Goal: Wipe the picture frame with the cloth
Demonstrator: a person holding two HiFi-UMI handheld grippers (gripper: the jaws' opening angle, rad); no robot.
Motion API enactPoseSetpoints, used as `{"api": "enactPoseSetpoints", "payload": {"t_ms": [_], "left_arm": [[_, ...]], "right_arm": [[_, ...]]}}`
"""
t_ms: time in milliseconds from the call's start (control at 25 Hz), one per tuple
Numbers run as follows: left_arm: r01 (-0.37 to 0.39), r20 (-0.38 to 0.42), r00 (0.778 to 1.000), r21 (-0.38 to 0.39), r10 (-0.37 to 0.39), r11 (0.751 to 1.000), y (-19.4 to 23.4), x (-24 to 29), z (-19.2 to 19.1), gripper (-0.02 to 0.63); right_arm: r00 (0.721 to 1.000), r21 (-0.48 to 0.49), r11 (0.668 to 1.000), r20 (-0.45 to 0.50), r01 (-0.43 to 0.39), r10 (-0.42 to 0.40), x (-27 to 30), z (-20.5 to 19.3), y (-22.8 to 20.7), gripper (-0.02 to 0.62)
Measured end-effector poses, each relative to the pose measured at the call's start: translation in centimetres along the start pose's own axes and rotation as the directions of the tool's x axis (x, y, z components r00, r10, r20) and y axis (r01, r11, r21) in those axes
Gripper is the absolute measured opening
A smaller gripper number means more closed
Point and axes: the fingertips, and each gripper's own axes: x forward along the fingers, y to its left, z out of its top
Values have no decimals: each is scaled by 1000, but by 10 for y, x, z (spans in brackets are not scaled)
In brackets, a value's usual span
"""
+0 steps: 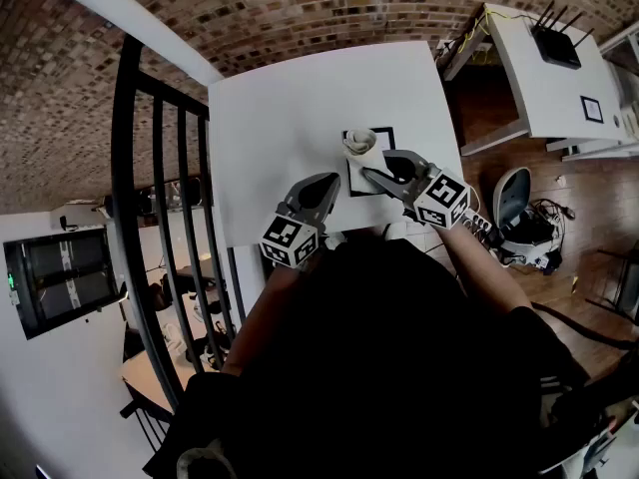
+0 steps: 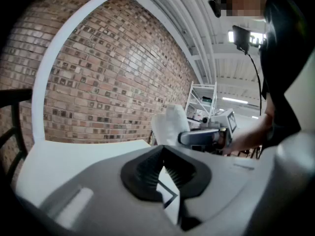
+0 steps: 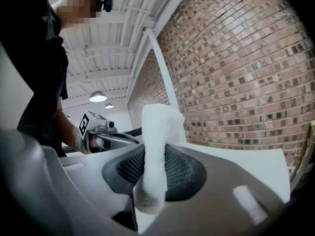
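The picture frame (image 1: 383, 138), white with a thin black border, lies flat on the white table (image 1: 290, 108). A white cloth (image 1: 358, 143) stands bunched on the frame's upper left part. My right gripper (image 1: 367, 168) is shut on that cloth (image 3: 157, 132), which sticks up between the pads (image 3: 184, 171). My left gripper (image 1: 332, 183) meets the frame's lower left edge. Its jaws close at the tips, and a corner of the frame (image 2: 168, 196) shows between them. In the left gripper view the cloth (image 2: 170, 124) and the right gripper (image 2: 202, 137) are straight ahead.
A black metal railing (image 1: 160, 168) runs along the table's left side. A brick wall (image 1: 250, 8) stands behind the table. To the right, a white desk (image 1: 544, 98) carries a router (image 1: 557, 43), with cables on the wood floor (image 1: 529, 228).
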Motion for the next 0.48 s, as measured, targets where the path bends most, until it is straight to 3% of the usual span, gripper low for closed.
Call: {"api": "enactPoseSetpoints", "payload": {"t_ms": [480], "left_arm": [[-19, -7, 1000, -17, 18, 1000, 9, -4, -2, 0]], "right_arm": [[993, 94, 991, -83, 91, -84, 25, -32, -53, 95]]}}
